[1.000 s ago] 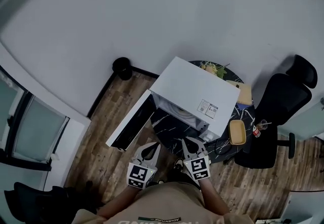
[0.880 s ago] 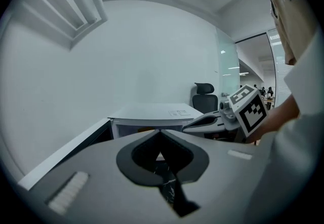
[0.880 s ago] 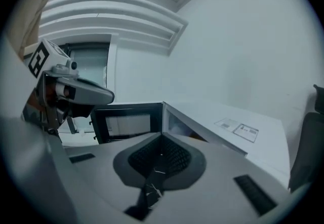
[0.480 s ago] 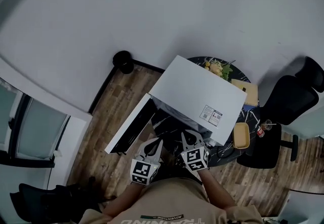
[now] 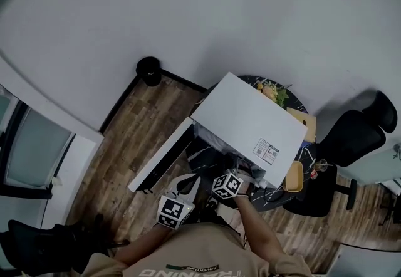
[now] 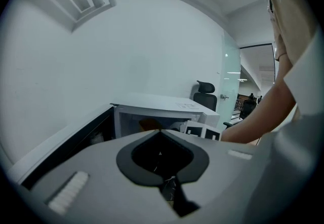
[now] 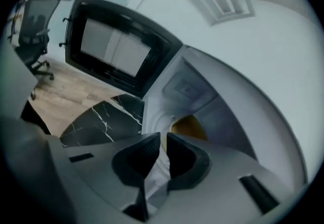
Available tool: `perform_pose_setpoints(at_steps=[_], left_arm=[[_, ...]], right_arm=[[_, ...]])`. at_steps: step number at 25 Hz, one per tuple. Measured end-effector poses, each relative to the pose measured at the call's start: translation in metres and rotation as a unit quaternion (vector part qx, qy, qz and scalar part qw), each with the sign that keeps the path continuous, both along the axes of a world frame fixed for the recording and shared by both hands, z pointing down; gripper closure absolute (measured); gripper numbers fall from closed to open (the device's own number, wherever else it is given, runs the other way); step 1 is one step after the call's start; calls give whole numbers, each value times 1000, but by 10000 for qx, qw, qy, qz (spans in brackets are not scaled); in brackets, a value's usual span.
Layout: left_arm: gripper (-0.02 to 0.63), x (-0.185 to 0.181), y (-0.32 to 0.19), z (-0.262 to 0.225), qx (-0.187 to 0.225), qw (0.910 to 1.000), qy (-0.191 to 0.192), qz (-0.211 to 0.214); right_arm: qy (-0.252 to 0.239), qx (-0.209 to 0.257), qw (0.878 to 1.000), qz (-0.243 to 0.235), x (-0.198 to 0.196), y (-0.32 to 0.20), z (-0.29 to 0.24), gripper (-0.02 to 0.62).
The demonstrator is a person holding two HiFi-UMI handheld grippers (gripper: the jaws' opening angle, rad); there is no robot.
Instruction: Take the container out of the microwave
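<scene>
The right gripper (image 7: 163, 139) holds its jaws almost pressed together, with only a thin slit between the dark pads and nothing in it. Just beyond the tips is the open cavity of a white box-shaped microwave (image 5: 244, 113). An amber-yellow rounded container (image 7: 188, 126) sits inside on the cavity floor, untouched and apart from the jaws.

The left gripper (image 6: 161, 134) has its jaws closed tip to tip and empty. It is held back near the person's body and points toward the same opening.

The step in hand appears to be the reach into the oven, with the grasp not yet made. The next move likely calls for the right jaws to spread, go deeper and close on the container's rim or side.

The black-framed microwave door with a pale window (image 7: 114, 50) hangs wide open on the left. The path looks clear, though the cavity walls leave little room for the gripper.

The microwave stands on a round black marble-patterned table (image 7: 101, 116). A second yellow tub (image 5: 293, 177) sits on the table at the microwave's right. A black office chair (image 5: 351, 138) stands beyond it.
</scene>
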State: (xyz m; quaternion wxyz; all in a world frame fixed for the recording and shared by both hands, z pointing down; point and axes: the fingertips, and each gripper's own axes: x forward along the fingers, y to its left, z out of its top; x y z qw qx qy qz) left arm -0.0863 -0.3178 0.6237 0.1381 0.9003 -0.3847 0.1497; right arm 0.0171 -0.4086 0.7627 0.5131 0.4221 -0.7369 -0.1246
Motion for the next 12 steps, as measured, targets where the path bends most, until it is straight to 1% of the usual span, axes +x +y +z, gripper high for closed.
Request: perform_pose_setpoints(at_steps=[2, 6, 9, 12], left_arm=[[600, -3, 5, 9, -123, 9999, 21, 71], [600, -11, 4, 11, -147, 9997, -80, 158], [600, -21, -2, 10, -167, 9998, -99, 61], [600, -29, -5, 13, -210, 9997, -112, 24]], right_arm=[[314, 57, 9995, -55, 1, -10, 8, 586], [770, 131, 9969, -5, 7, -29, 16, 584], [1126, -13, 9936, -11, 15, -38, 30, 584], [1319, -163, 9911, 22, 18, -41, 42, 583]])
